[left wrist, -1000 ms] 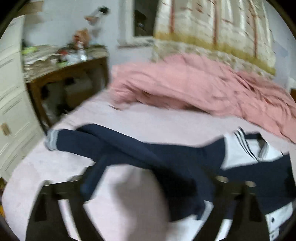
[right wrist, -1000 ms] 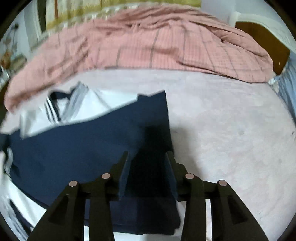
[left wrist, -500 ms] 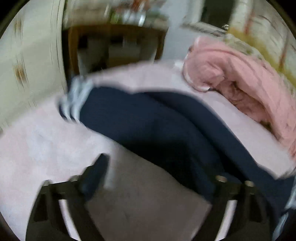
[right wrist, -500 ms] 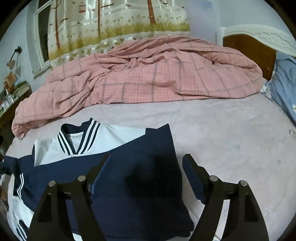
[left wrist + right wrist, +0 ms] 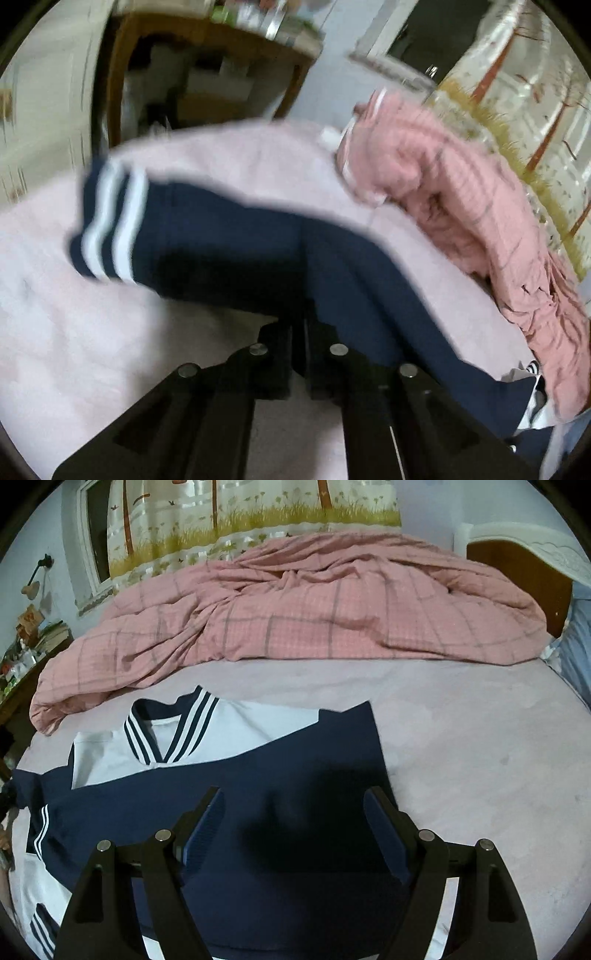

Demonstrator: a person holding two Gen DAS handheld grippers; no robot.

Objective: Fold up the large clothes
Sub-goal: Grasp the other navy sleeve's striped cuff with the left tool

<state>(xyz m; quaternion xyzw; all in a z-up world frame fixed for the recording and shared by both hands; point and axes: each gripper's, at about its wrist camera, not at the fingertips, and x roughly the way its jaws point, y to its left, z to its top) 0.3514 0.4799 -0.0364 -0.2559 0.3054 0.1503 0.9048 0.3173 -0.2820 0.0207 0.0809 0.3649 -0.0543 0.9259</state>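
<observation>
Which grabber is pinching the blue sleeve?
The left gripper. Its jaws have just closed and look shut on the sleeve. The right gripper is wide open over the top's folded blue body, holding nothing.

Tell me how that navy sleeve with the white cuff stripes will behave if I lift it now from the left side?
Probably floppy: the navy sleeve lies limp and creased on the pink bedsheet, so it should drape from the left gripper, whose jaws have just closed on its edge. Likely light, thin knit. Its striped cuff would dangle and trail.

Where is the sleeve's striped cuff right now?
In the left wrist view the striped cuff lies at left on the pale pink bedsheet, beyond the left gripper, near the wooden desk.
</observation>
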